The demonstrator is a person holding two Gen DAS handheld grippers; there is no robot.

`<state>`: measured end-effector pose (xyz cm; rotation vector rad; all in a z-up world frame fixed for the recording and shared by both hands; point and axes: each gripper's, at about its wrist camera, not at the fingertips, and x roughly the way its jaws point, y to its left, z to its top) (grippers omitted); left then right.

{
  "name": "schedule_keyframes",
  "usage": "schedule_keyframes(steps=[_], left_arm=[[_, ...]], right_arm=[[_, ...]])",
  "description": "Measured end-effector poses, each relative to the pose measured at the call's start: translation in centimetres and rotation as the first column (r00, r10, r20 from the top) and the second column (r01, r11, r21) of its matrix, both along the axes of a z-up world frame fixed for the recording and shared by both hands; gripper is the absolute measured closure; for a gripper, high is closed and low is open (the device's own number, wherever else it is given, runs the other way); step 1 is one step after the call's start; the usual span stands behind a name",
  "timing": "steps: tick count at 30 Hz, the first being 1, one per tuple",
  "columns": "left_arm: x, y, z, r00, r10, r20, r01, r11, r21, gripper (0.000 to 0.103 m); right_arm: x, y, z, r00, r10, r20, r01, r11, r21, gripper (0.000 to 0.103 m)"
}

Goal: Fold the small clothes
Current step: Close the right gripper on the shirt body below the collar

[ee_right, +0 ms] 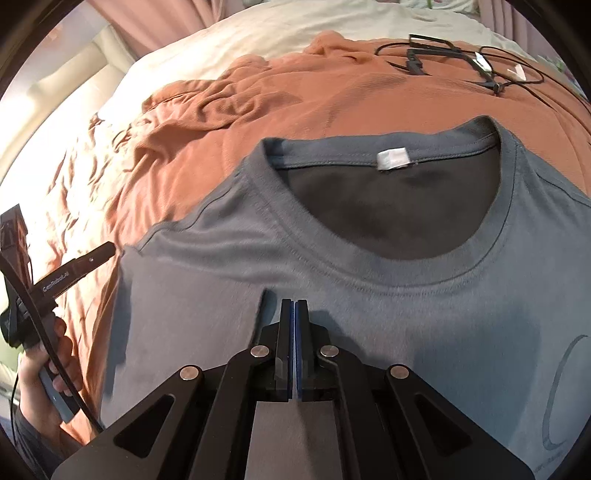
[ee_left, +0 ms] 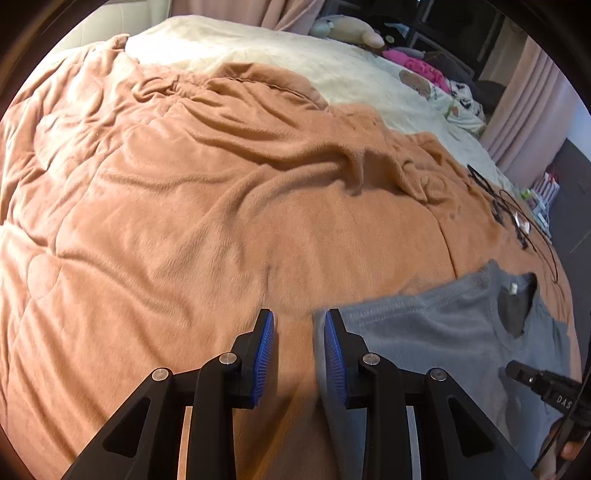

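Black grippers (ee_right: 294, 306) — blue pads (ee_left: 264, 354), silver screws, lettered side.

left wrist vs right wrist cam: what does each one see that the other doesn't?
Left wrist only: stuffed toys and pink clothes at the far side of the bed, and the left gripper, jaws apart at the shirt's edge.
Right wrist only: the shirt's white neck label, a curved print on its front, and the right gripper, shut over the shirt.
Both: the grey T-shirt, the orange blanket, the cream sheet and black cables.
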<state>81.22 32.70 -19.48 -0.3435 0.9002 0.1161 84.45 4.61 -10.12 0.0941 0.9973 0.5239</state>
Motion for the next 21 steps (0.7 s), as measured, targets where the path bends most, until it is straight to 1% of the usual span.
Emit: schedule_keyframes(steps=[2,5,8,13,21], left_arm=[[-0.8,-0.5,0.2,1.000,-0.019,-0.004,0.019,1.000,0.006,0.072],[-2.3,-1.4,0.3,0.998,-0.058,-0.018,0.058,0.998,-0.007,0.072],[-3.6,-2.5,0.2,0.994,-0.101,-0.037,0.100,0.995,-0.026,0.072],[-5.7,-4.7,-0.2,0.985,-0.153,-0.079,0.151,0.988,-0.022,0.072],[-9.4,-6.4,-1.2,0.972,-0.189,-0.136,0.190,0.982,-0.009,0.072]], right_arm=[[-0.7,0.3,0.3,1.000,0.019,-0.002,-0.019,1.000,-0.002,0.103],[-2.0,0.1,1.0,0.998,0.060,-0.004,-0.060,0.998,0.000,0.103],[-3.0,0.3,1.4,0.997,0.082,-0.014,-0.082,0.997,-0.007,0.103],[-5.2,0.9,1.7,0.995,0.102,-0.021,-0.102,0.995,-0.003,0.103],[-9.0,2.3,1.2,0.986,0.159,-0.052,-0.160,0.987,-0.017,0.103]])
